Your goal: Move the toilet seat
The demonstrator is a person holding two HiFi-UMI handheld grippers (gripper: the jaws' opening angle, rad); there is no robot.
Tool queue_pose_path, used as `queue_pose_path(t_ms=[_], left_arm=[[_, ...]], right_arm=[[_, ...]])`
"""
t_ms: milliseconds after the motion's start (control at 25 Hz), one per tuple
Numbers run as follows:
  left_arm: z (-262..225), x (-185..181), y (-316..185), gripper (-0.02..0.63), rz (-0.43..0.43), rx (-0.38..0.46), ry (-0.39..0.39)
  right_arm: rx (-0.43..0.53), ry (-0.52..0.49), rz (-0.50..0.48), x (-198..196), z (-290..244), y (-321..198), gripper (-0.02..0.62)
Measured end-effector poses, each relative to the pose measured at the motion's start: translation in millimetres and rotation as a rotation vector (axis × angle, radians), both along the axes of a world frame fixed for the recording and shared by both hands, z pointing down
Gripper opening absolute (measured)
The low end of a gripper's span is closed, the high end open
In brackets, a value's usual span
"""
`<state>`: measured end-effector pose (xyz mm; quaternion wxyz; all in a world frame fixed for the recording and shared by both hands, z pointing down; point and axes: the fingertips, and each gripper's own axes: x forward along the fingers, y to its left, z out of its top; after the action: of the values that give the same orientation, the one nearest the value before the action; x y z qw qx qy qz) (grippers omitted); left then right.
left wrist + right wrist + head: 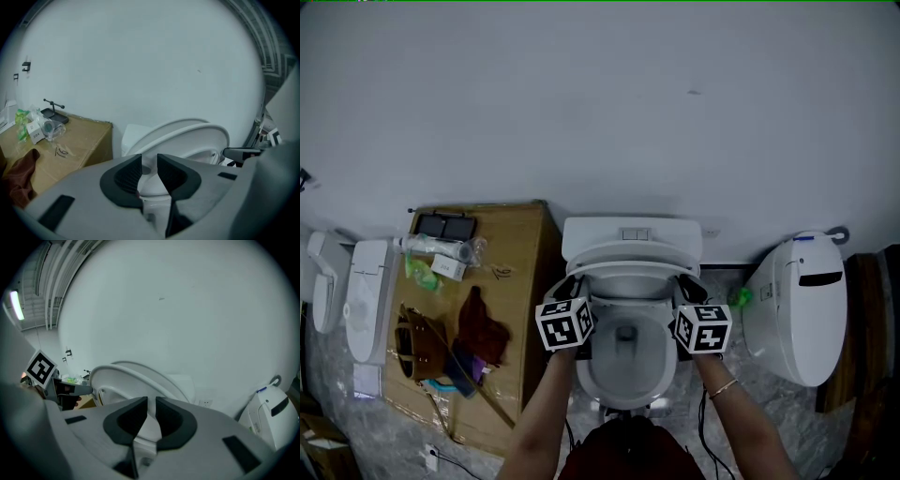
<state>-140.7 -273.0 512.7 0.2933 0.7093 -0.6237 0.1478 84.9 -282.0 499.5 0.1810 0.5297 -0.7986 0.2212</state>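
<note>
The white toilet seat (pixel 630 266) is tilted up, part-raised over the bowl (pixel 623 367), with the lid (pixel 630 249) just behind it against the tank (pixel 631 231). My left gripper (pixel 571 285) grips the seat's left rim and my right gripper (pixel 689 284) its right rim. In the left gripper view the gripper (pixel 149 161) has the rim of the seat (pixel 192 137) between its dark pads. In the right gripper view the gripper (pixel 151 404) is shut narrowly on the edge of the seat (pixel 123 378).
A cardboard box (pixel 520 272) with a bag, cloth and wrapped items stands left of the toilet. Another white toilet (pixel 802 305) stands at the right and a white unit (pixel 366 300) at the far left. A plain wall rises behind the tank.
</note>
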Motion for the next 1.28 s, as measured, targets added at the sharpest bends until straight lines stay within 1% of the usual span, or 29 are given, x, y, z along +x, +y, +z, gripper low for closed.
queue_pose_path(t_ms=[720,880,1160,1280], left_arm=[[3.0,-0.8,-27.8,0.120,0.011,0.006,-0.039],[3.4,0.0,-30.7,0.118,0.012,0.005,-0.040],[1.1,0.0,-30.7,0.118,0.014,0.025,-0.042],[-9.7,1.3,-28.7,0.100,0.014,0.058,-0.037]], right_arm=[[-0.007,0.031,-0.016,-0.2,5.2,-28.4,0.066],[-0.021,0.023,-0.002,3.0,8.3,-31.4,0.066],[-0.034,0.003,-0.001,2.9,7.2,-32.3,0.066],[-0.013,-0.006,-0.011,3.9,0.2,-30.9,0.066]])
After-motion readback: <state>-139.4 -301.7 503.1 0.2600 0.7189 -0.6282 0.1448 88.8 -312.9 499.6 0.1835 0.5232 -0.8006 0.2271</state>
